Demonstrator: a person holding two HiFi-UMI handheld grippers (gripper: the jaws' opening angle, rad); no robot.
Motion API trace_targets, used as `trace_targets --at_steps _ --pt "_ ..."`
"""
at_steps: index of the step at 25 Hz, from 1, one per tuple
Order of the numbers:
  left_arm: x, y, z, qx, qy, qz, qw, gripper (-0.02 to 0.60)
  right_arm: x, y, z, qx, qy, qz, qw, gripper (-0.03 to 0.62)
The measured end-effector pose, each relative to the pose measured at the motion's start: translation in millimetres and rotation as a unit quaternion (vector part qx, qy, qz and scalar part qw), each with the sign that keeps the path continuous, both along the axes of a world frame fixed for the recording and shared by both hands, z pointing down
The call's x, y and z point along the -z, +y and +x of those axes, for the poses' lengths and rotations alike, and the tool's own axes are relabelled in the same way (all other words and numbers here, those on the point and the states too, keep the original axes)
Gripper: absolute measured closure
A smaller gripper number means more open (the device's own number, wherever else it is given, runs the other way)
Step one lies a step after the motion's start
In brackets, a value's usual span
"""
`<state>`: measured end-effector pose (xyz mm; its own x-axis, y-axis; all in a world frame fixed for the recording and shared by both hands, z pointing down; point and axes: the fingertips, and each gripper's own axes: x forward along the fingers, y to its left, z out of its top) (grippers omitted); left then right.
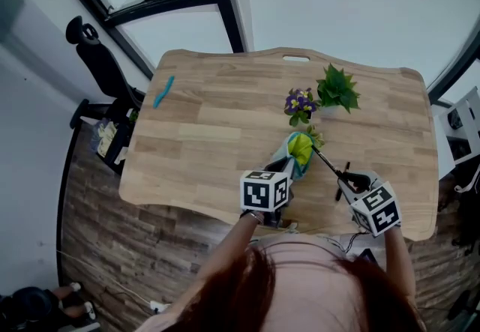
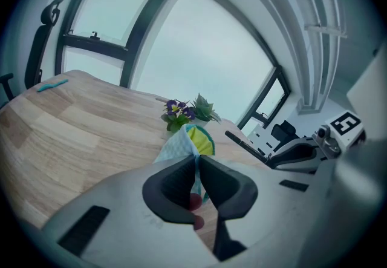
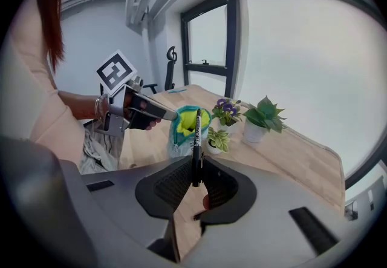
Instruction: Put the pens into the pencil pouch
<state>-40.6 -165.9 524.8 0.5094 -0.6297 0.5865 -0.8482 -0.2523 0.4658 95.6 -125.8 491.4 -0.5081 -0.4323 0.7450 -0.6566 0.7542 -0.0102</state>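
Note:
A teal pencil pouch (image 1: pixel 298 152) with a yellow lining stands open-mouthed near the table's front middle. My left gripper (image 1: pixel 289 169) is shut on its near edge; in the left gripper view the fabric (image 2: pixel 184 143) is pinched between the jaws of the left gripper (image 2: pixel 197 179). My right gripper (image 1: pixel 346 177) is shut on a black pen (image 1: pixel 327 161), whose tip points up-left toward the pouch mouth. In the right gripper view the black pen (image 3: pixel 196 140) stands upright between the jaws of the right gripper (image 3: pixel 196 179), with the pouch (image 3: pixel 184 127) just behind it. A blue pen (image 1: pixel 163 91) lies at the table's far left.
A purple flower pot (image 1: pixel 300 104), a green plant (image 1: pixel 337 88) and a small leafy plant (image 1: pixel 313 136) stand just behind the pouch. A black office chair (image 1: pixel 97 61) is beside the table's left edge. The wooden table (image 1: pixel 225 136) fronts large windows.

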Motion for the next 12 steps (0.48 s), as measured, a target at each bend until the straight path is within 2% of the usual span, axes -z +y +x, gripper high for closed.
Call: trace_targets --at_steps 6,12 --pt "0.4 2.7 1.4 -0.005 -0.006 0.006 0.9999 0.558 -4.3 1.1 -8.6 0.054 0.039 -0.040 0.997 0.542" --pt "0.9 4.2 3.7 -0.010 -0.011 0.012 0.9998 0.558 -12.0 -4.3 -14.8 0.083 0.072 -0.065 0.992 0.542"
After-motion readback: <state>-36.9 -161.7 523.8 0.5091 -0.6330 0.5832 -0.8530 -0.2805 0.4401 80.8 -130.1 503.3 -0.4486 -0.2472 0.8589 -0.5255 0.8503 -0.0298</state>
